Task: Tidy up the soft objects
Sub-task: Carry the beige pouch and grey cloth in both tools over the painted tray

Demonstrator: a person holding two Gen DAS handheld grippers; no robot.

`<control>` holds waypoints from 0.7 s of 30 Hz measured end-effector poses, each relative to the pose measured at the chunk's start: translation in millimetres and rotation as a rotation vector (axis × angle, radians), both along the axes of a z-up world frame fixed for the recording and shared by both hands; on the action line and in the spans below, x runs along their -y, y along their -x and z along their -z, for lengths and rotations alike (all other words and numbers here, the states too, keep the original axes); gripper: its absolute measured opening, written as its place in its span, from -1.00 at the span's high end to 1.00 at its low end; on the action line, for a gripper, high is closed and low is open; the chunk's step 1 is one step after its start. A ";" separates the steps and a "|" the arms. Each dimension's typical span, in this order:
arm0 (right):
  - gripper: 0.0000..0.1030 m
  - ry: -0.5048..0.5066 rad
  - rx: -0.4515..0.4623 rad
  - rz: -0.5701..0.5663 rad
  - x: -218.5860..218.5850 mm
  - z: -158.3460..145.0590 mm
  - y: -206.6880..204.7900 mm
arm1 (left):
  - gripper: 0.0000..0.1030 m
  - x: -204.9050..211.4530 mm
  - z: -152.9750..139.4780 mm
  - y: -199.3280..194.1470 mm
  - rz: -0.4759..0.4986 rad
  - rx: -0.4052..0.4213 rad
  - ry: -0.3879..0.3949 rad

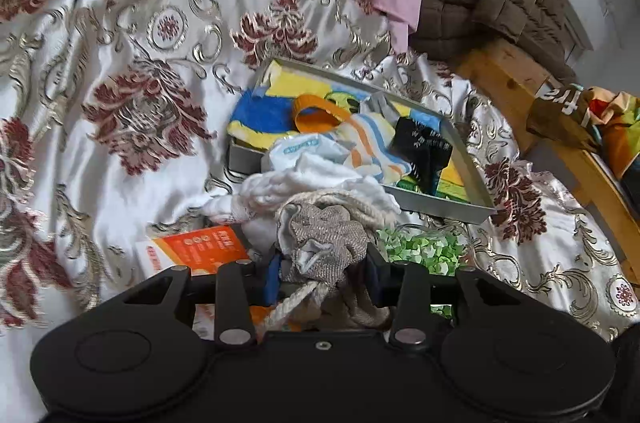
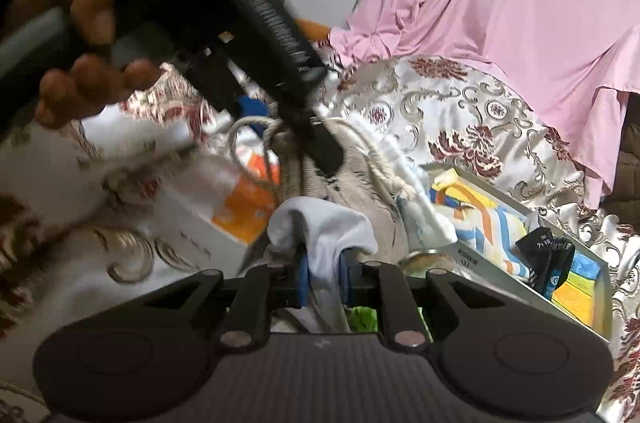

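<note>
The left gripper (image 1: pixel 322 273) points down at a slant, its blue-padded jaws pressed in on a bunched grey woven cloth (image 1: pixel 326 243) that fills the gap between them. The right gripper (image 2: pixel 323 281) sits lower-angled and rolled a little, its jaws nearly together and pinching a white sock (image 2: pixel 320 235). In the right wrist view, the person's left hand (image 2: pixel 80 43) wraps the other gripper's handle, fingers curled underneath, blurred.
</note>
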State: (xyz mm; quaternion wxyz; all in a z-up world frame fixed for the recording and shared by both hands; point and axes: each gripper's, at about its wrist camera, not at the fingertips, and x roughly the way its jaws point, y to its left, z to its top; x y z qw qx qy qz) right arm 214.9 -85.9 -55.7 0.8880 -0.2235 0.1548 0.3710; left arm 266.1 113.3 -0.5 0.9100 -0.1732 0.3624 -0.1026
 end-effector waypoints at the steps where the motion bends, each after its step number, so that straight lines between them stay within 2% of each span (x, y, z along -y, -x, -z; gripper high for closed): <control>1: 0.67 -0.014 -0.005 -0.009 1.8 -3.7 0.6 | 0.18 -2.9 -1.9 3.4 -0.003 0.005 0.004; 7: 0.68 -0.061 -0.020 -0.059 9.7 -18.1 2.3 | 0.18 -15.2 -12.1 19.3 -0.018 0.042 0.008; 14: 0.68 -0.121 -0.056 -0.105 28.4 -33.2 -4.7 | 0.18 -20.4 -23.1 26.5 0.013 0.091 0.018; 21: 0.68 -0.111 -0.050 -0.152 44.7 -42.2 -7.0 | 0.18 -29.7 -28.5 31.7 -0.004 0.126 0.034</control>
